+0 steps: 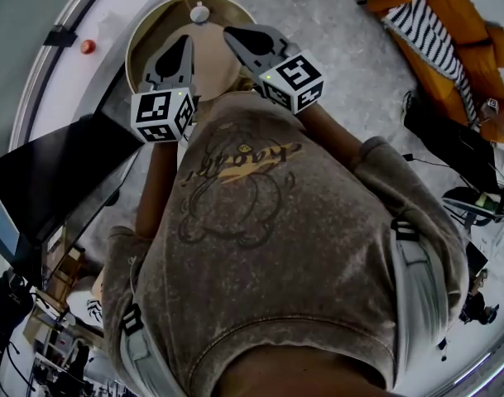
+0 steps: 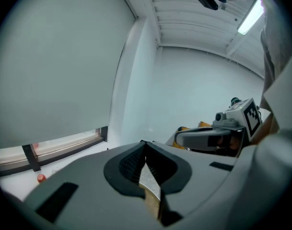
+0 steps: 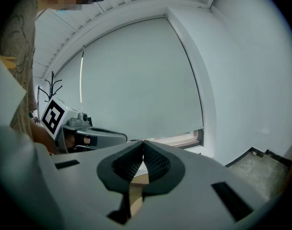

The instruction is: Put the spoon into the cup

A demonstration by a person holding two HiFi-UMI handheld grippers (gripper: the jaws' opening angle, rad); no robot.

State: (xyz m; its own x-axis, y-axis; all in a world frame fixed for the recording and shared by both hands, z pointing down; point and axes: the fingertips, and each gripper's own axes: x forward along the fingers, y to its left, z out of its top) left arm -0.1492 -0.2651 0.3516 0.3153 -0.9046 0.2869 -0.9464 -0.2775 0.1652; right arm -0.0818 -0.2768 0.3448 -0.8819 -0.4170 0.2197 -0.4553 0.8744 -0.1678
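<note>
Two grippers were held side by side above the near part of a round tan table (image 1: pixel 152 23), pointing slightly downward. The left gripper (image 2: pixel 145 145) had its jaws pressed together at the tips with nothing between them. The right gripper (image 3: pixel 143 143) was closed the same way and also empty. A small white object (image 1: pixel 200 12) sat near the table's far edge (possibly the cup, too small to tell). The spoon could not be made out in any view. A small red object (image 1: pixel 88 46) lay on the white ledge to the left of the table.
</note>
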